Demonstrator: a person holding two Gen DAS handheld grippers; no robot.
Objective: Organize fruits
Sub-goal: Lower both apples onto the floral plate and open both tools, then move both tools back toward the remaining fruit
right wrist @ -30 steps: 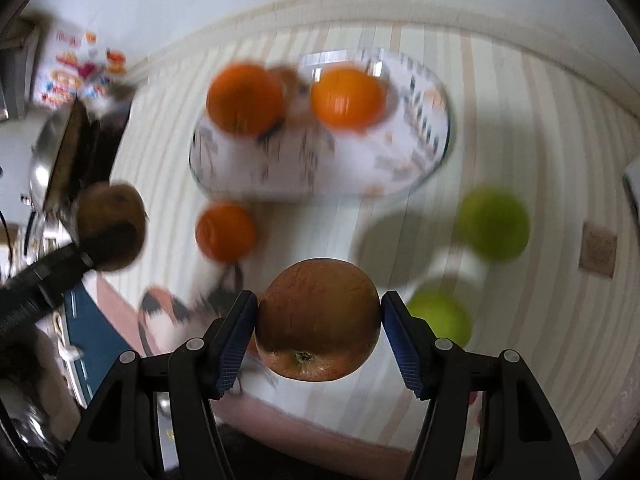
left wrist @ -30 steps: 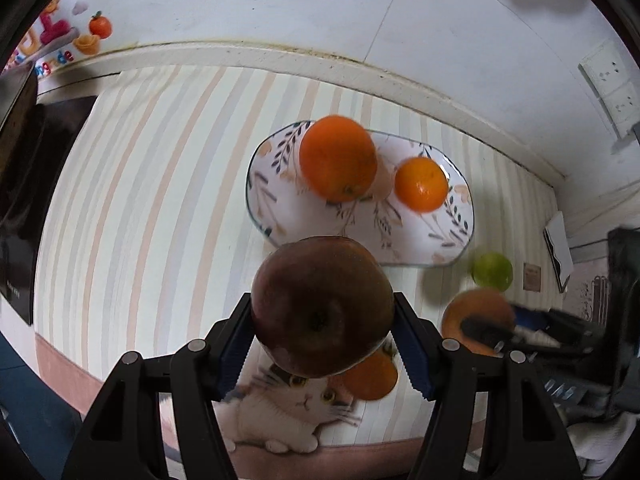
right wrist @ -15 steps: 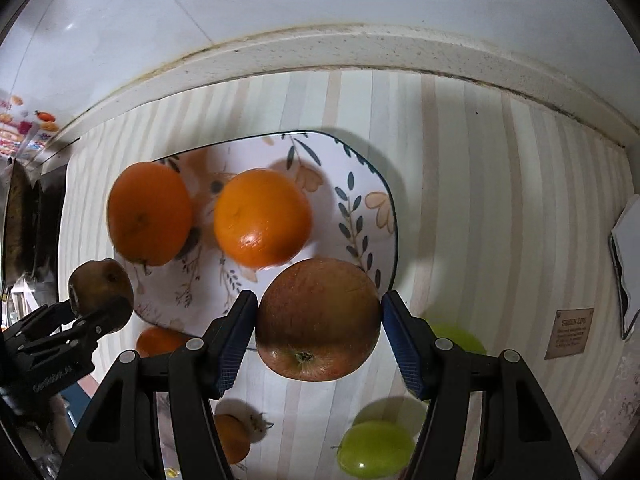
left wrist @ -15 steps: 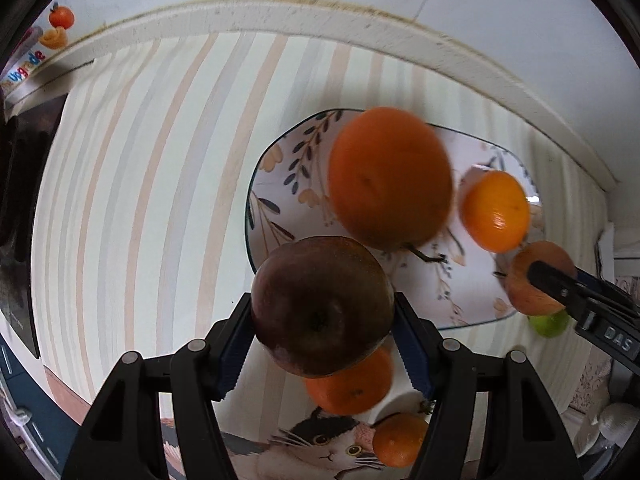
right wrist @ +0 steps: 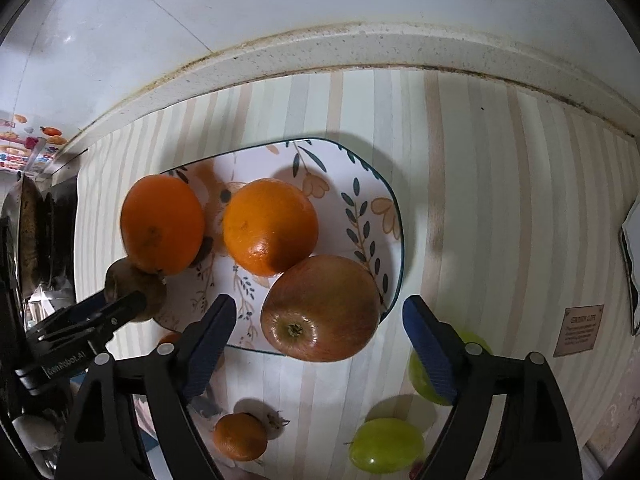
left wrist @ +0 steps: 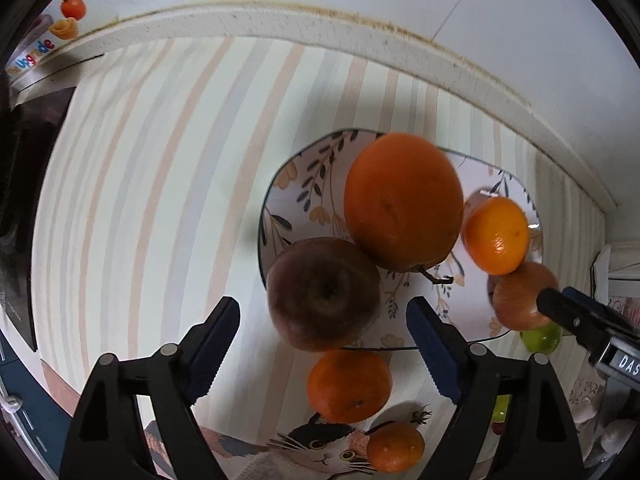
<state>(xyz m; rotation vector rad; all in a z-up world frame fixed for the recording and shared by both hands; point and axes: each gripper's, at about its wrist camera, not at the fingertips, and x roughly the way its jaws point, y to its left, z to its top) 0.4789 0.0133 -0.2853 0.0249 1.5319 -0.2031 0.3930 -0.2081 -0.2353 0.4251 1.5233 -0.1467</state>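
The left gripper (left wrist: 322, 344) is opening, pads clear of the dark apple (left wrist: 323, 294) sitting at the plate's (left wrist: 292, 184) near left rim. The right gripper (right wrist: 320, 346) is opening too, free of the red apple (right wrist: 320, 308) by the plate's near right rim. Two oranges (right wrist: 270, 226) fill the plate's middle; striped cloth (left wrist: 160, 168) lies bare to the left.

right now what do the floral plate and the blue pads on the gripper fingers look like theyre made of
The floral plate: likely glazed ceramic, glossy white with a printed leaf pattern and a thin dark rim. The blue pads on the black right gripper fingers: probably rubber or soft plastic, matte, with a ribbed, toothed edge.
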